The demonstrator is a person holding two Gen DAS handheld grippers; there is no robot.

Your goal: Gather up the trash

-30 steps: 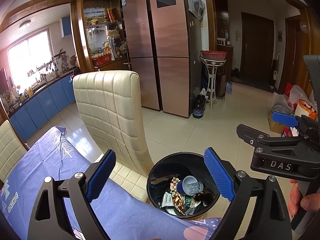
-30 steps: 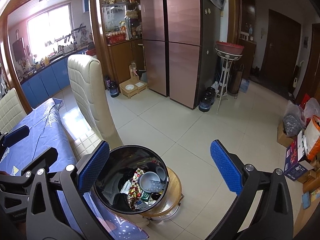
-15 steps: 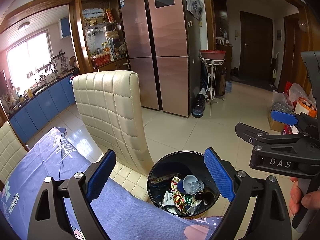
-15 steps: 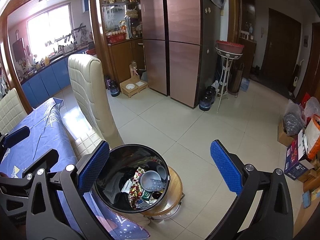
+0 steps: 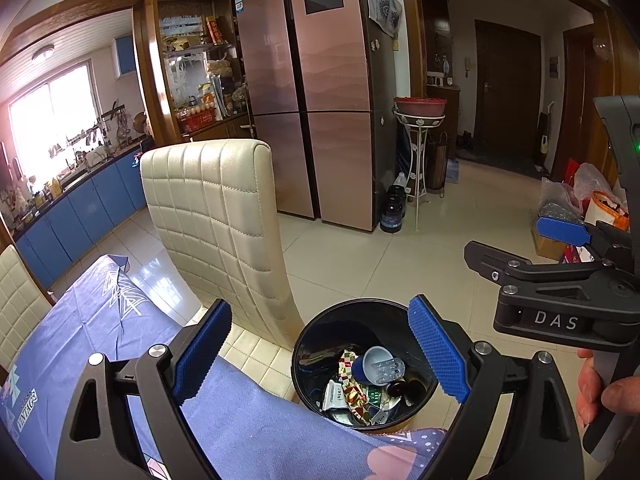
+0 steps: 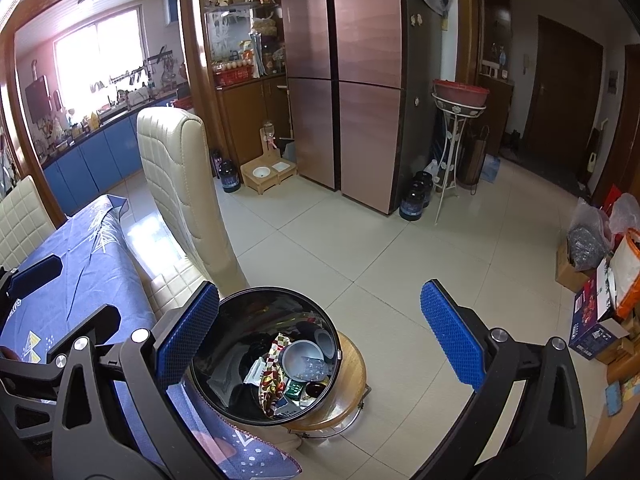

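Left wrist view shows the left tongs [image 5: 320,350] spread wide and empty, hanging over the near right corner of the bench [image 5: 80,344], its blue cloth bare where it shows. Just past that corner sits the black bin [image 5: 320,332], already holding wrappers, a grey cup [image 5: 374,362] and a blister pack. Further right, the right tongs [image 6: 320,334] also gape wide with nothing held, poised above the bin on its wooden stool [image 6: 352,360]; a hand [image 5: 604,396] grips their handle. Both are level, pointing forward and slightly down. With nothing gripped, the drop looks finished. The sound next move, I judge, is to swing back along the bench and scan for leftover scraps, keeping the tongs apart.
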